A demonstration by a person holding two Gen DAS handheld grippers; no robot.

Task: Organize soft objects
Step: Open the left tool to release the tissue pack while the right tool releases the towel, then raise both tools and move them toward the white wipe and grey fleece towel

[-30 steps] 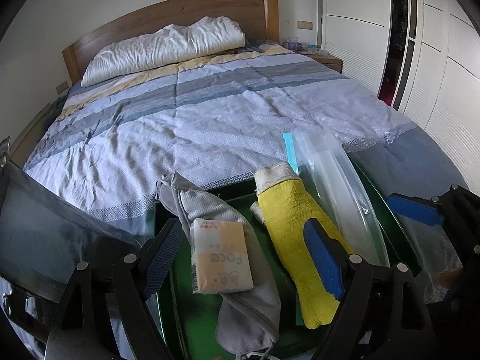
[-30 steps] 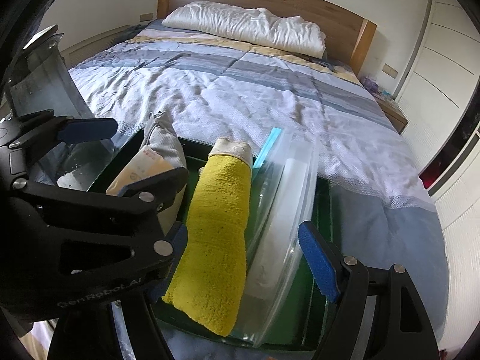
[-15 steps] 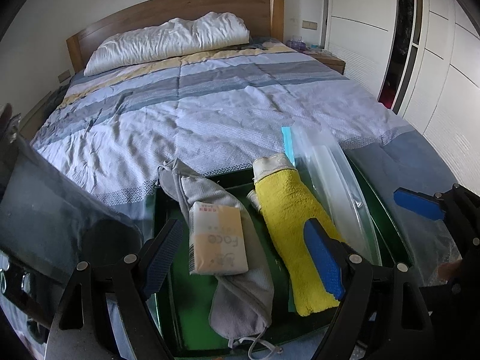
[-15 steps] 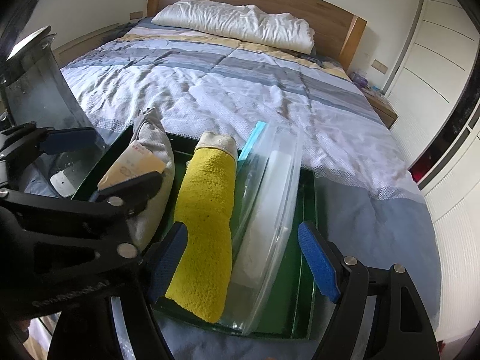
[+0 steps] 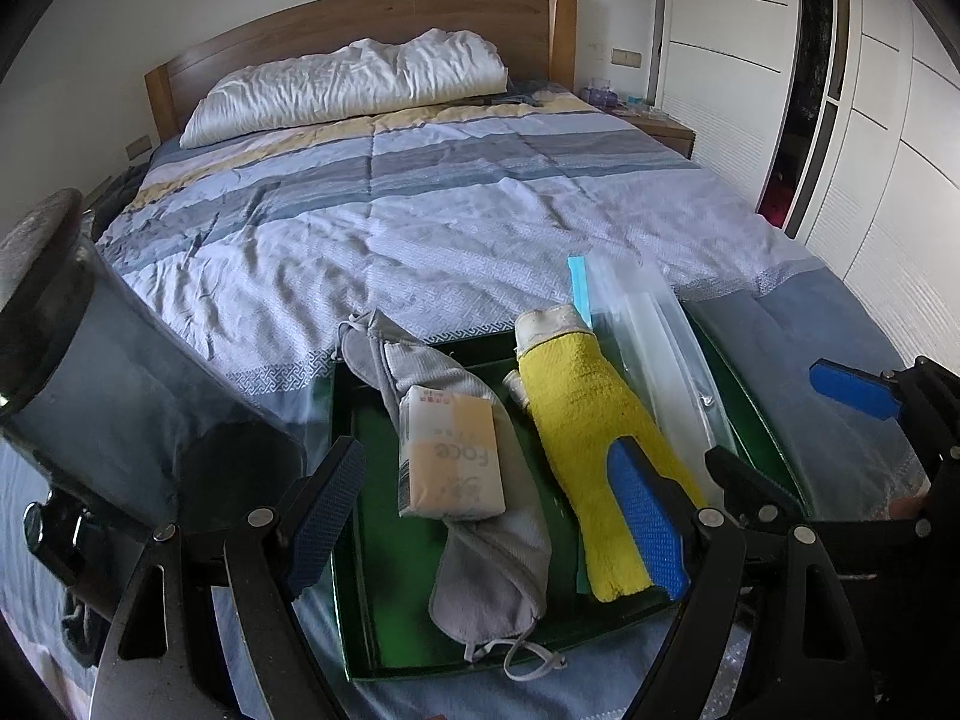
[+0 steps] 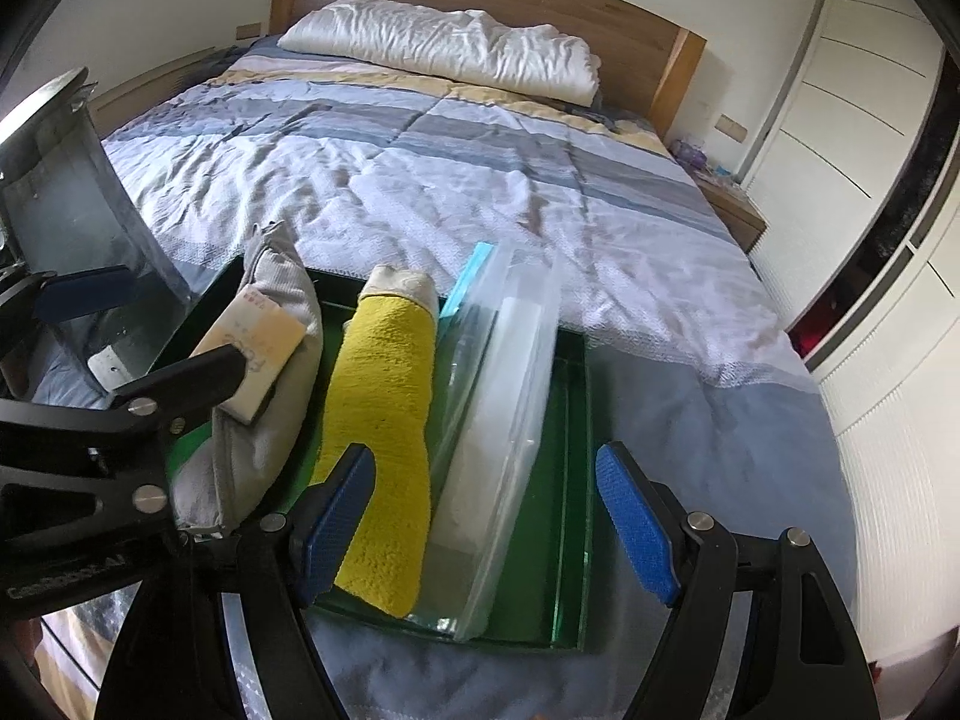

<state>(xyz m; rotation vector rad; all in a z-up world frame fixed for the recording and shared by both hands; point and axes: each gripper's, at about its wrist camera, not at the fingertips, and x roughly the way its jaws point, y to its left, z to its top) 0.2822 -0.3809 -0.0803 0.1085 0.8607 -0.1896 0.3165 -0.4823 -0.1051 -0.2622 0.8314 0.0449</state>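
On the foot of the bed (image 5: 480, 228) sat a green tray (image 5: 384, 600) holding the soft things, each lying lengthwise from the tray's near edge toward its far edge. Along the left side ran a grey cloth (image 5: 498, 552), its far end hanging over the far edge, with a tissue pack (image 5: 450, 456) resting on top of it about midway. Beside that, near the middle, lay the yellow towel roll (image 5: 582, 420), and along the right side a clear zip bag (image 5: 660, 348) with something white inside, its blue seal poking past the far edge.

The left gripper (image 5: 489, 516) hung above the tray's near edge with its jaws wide apart and nothing between the pads; the tissue pack and grey cloth lay straight ahead in the gap, their long axis in line with the fingers. The right gripper (image 6: 486, 522), likewise spread and empty, was over the near right corner, framing the zip bag and the roll's near end. So the left hand looked nearer the cloth and pack, the right nearer the bag. Gripping any piece across its narrow width would probably need little wrist roll.
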